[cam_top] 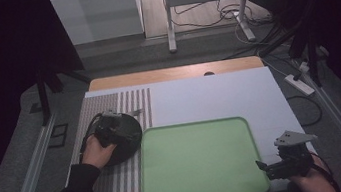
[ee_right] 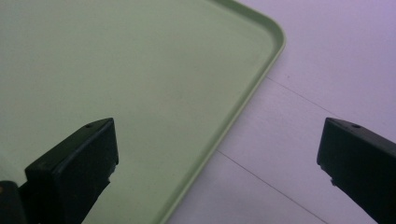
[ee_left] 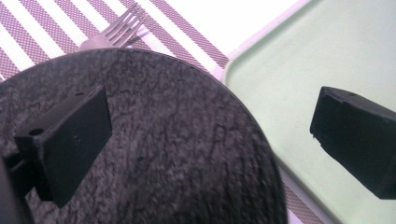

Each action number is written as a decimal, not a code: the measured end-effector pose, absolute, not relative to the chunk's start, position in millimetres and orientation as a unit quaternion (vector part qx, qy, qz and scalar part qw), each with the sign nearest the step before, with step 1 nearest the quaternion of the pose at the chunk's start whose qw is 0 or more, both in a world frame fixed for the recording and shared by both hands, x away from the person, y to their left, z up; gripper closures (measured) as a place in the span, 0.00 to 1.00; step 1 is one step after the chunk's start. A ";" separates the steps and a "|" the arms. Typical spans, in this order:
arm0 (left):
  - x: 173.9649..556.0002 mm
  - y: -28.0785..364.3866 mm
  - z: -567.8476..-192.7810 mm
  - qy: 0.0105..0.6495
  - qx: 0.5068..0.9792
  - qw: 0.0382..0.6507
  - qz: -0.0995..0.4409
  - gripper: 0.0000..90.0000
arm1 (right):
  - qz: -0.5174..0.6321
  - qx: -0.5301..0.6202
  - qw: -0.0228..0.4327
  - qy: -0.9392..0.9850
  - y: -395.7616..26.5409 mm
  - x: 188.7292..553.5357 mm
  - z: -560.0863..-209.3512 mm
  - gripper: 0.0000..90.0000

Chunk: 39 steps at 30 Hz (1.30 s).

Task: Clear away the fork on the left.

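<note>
From the high view, a green tray (cam_top: 200, 160) lies near the front of the white table (cam_top: 219, 96), its long axis running left to right, with a striped mat (cam_top: 113, 134) just to its left. A round dark plate (cam_top: 122, 135) sits on the mat, its right rim touching or just overlapping the tray's left edge. The left gripper (cam_top: 112, 124) hovers over the plate, held by the left hand (cam_top: 96, 152). The right gripper (cam_top: 281, 161) sits off the tray's near right corner, over bare table; the white surface beyond the tray is open. In the left gripper view, the jaws stand wide apart, the left one over the plate (ee_left: 154, 140), the right one over the tray (ee_left: 327, 51), clamping nothing. A fork (ee_left: 114, 32) lies on the mat (ee_left: 42, 28) past the plate's far rim, tines pointing away up and to the right; the plate hides its handle. From above the fork is too small to make out clearly. In the right gripper view, the jaws are also spread wide and empty, straddling the tray's edge: one over the tray (ee_right: 140, 70), the other over the table (ee_right: 317, 60), with the rounded corner ahead.
</note>
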<state>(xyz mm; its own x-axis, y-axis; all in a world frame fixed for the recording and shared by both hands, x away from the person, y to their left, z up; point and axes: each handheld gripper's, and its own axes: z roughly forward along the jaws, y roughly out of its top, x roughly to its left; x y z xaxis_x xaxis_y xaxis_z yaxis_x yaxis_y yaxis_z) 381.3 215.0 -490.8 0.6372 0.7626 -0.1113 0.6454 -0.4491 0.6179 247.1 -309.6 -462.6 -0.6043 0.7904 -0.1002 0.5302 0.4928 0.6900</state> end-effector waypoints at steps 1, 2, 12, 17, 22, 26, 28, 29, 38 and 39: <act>383.8 214.5 -491.0 0.417 0.846 0.320 0.091 0.00 | 0.314 0.394 0.207 0.839 -309.6 247.0 -462.6 0.00; 386.2 214.3 -491.2 0.417 0.845 0.323 0.088 0.00 | 0.314 0.394 0.207 0.839 -309.6 247.0 -462.6 0.00; 413.9 206.0 -492.6 0.406 0.851 0.323 0.082 0.00 | 0.313 0.393 0.206 0.840 -309.4 247.1 -462.8 0.00; 428.0 200.4 -496.3 0.407 0.855 0.310 0.083 0.03 | 0.313 0.393 0.205 0.840 -309.6 247.1 -462.8 0.00; 440.7 199.0 -496.7 0.412 0.856 0.299 0.086 0.22 | 0.314 0.393 0.205 0.840 -309.8 247.0 -462.8 0.00; 449.6 197.4 -495.6 0.404 0.863 0.296 0.065 0.77 | 0.314 0.393 0.205 0.840 -310.0 246.9 -462.6 0.00; 453.5 194.4 -496.2 0.399 0.868 0.291 0.059 0.85 | 0.314 0.393 0.205 0.840 -310.0 246.9 -462.6 0.00; 456.3 192.2 -496.9 0.393 0.872 0.286 0.055 0.98 | 0.314 0.394 0.205 0.839 -309.9 246.8 -462.6 0.00; 477.7 174.3 -512.6 0.379 0.893 0.237 0.049 0.99 | 0.315 0.393 0.205 0.839 -310.2 246.6 -462.5 0.00; 480.1 172.9 -515.1 0.381 0.894 0.232 0.047 0.99 | 0.315 0.393 0.205 0.839 -310.2 246.5 -462.5 0.00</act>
